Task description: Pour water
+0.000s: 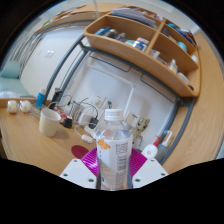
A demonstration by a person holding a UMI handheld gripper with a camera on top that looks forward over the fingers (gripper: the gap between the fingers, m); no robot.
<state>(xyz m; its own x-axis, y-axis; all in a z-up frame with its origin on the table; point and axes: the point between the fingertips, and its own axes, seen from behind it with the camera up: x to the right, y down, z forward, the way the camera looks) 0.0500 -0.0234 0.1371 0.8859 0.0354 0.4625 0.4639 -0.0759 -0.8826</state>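
A clear plastic water bottle [114,150] with a white cap and a pale label stands upright between my fingers, which press on it from both sides. My gripper [113,166] is shut on the bottle, and the magenta pads [90,160] show at either side of it. The bottle appears lifted above the wooden table [25,140]. A white mug [49,122] stands on the table beyond the fingers, to the left of the bottle.
Small jars and cups [20,105] sit at the table's far left. A wire rack [85,112] with utensils stands behind the mug. A wooden shelf [140,45] with crockery hangs on the wall above. A bottle with a red cap [152,149] stands just right of the fingers.
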